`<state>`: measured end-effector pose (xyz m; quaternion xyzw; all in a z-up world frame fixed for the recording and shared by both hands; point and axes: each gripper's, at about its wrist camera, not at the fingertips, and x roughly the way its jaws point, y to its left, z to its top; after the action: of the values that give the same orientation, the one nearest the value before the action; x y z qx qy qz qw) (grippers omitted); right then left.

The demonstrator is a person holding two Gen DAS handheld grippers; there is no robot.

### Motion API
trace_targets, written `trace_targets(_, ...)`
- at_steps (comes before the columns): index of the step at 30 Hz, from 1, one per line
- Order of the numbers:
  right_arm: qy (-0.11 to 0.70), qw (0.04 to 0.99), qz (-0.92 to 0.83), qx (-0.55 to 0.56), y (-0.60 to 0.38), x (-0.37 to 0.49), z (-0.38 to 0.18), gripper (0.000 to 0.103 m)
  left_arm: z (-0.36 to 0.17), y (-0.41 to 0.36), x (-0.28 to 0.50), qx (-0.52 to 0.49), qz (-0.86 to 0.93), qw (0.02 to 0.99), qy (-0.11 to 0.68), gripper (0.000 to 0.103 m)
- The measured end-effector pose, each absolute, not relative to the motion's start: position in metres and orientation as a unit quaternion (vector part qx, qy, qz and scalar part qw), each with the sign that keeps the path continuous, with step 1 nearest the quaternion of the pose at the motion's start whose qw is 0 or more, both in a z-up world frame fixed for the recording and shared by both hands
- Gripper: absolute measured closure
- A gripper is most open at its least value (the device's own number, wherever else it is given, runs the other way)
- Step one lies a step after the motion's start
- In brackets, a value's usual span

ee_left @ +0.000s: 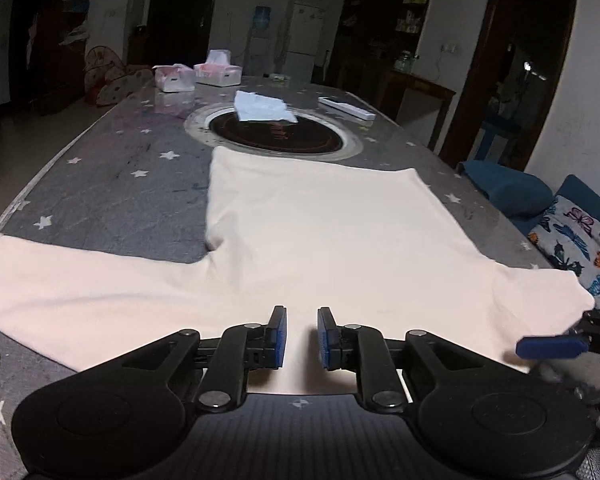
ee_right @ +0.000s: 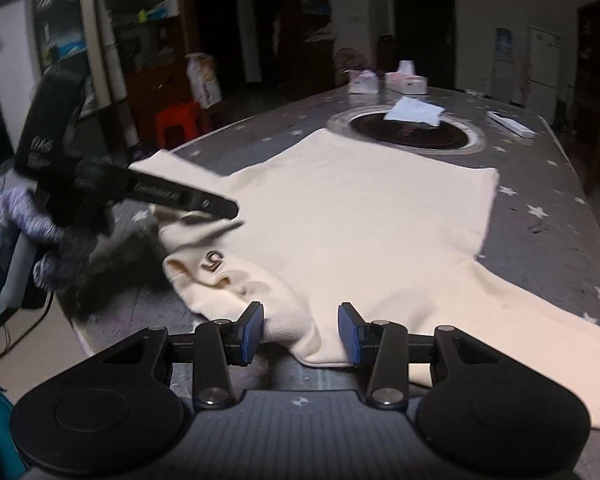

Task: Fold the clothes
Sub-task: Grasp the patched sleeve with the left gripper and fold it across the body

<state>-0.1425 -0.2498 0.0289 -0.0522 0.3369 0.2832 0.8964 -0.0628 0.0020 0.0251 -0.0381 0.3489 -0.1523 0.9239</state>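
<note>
A: Nearest to the left wrist camera, saw the left gripper [ee_left: 302, 338] with a narrow gap between the blue pads [ee_left: 281, 334], holding nothing, hovering over the near edge of the cream sweater [ee_left: 320, 232].

B: Agreed. And in the right wrist view, saw the right gripper [ee_right: 301, 332] spread wider, standing on both sides of the rolled collar [ee_right: 236, 280]. Could not tell if the pads already touched the cloth.

A: Where lay the garment itself?

B: Spread flat on the grey star-patterned table [ee_left: 112, 184], one sleeve [ee_left: 52, 280] stretched toward the left edge, the other toward the right. Hem reaching almost to the round hot plate [ee_left: 276, 136] in the middle.

A: Farther back, noticed a white folded cloth [ee_left: 262, 107] lying on that hot plate, then a white remote-like bar [ee_left: 346, 109], and two tissue boxes [ee_left: 198, 74] at the far end.

B: Judged these as risks. Closing on only the top layer of the collar would probably lift one layer and leave the back on the table, so a crooked fold. Pulling the hem further could drag it onto the hot plate and push the cloth there.

A: Also possible: both grippers near the same neck area, so a collision, if moved together carelessly.
</note>
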Motion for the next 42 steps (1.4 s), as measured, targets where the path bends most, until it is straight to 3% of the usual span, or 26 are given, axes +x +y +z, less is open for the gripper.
trace_targets(12,0.347,0.890,0.290,-0.056,-0.255,-0.154,0.025,0.062,0.020,-0.007,-0.083,0.002,-0.161,0.924,0.348,0.074)
trace_targets(20,0.342,0.913,0.220,-0.015,-0.297,-0.154,0.032,0.062,0.033,-0.013,-0.080,-0.010,-0.166,0.927,0.335,0.061)
trace_targets(30,0.331,0.939,0.095,0.015,-0.358,-0.143,0.038,0.062,0.036,-0.043,-0.076,-0.010,-0.202,0.920,0.334,0.058)
trace_targets(42,0.340,0.939,-0.014,0.045,-0.414,-0.135,0.025,0.061,0.027,-0.061,-0.076,0.001,-0.215,0.912,0.348,0.046)
